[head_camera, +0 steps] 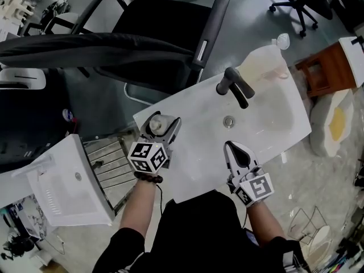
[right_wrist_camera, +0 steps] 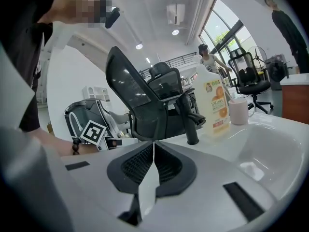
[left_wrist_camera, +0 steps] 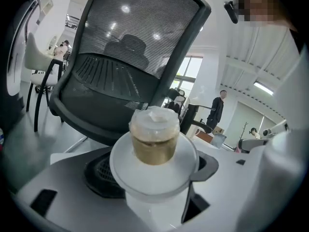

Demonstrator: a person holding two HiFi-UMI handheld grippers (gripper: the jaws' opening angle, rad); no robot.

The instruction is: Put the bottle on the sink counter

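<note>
**Head view.** My left gripper [head_camera: 161,127] stands over the near-left corner of the sink counter [head_camera: 193,158]. Its jaws are spread just wide enough to take the bottle [head_camera: 158,123] and press on it from both sides. From above I cannot tell whether the bottle's base touches the counter. My right gripper [head_camera: 234,150] hovers over the sink's front rim, on the near side of the drain [head_camera: 228,120]. Its jaws are closed flat on each other with nothing between them. The black faucet [head_camera: 234,86] rises behind the drain, and the basin [head_camera: 278,115] spreads to the right. A large pale jug [head_camera: 263,64] and a cup [head_camera: 281,40] stand at the far end of the sink. A black office chair [head_camera: 165,27] sits beyond the counter's back edge.

**Left gripper view.** In the left gripper [left_wrist_camera: 154,180], the bottle [left_wrist_camera: 154,141] fills the gap between the two jaws. It shows a broad white body, an amber neck and a pale translucent cap (the cap end points away from the camera). The mesh back of the office chair [left_wrist_camera: 125,57] stands behind it.

**Right gripper view.** The right gripper [right_wrist_camera: 153,156] shows its jaws meeting in one thin seam, empty. Past them stand the faucet [right_wrist_camera: 191,112], the jug [right_wrist_camera: 212,100] with an orange label, and the cup [right_wrist_camera: 239,111]. At left appears the left gripper's marker cube [right_wrist_camera: 95,132], beside a beaded bracelet [right_wrist_camera: 75,146] on the wrist behind it.
</note>
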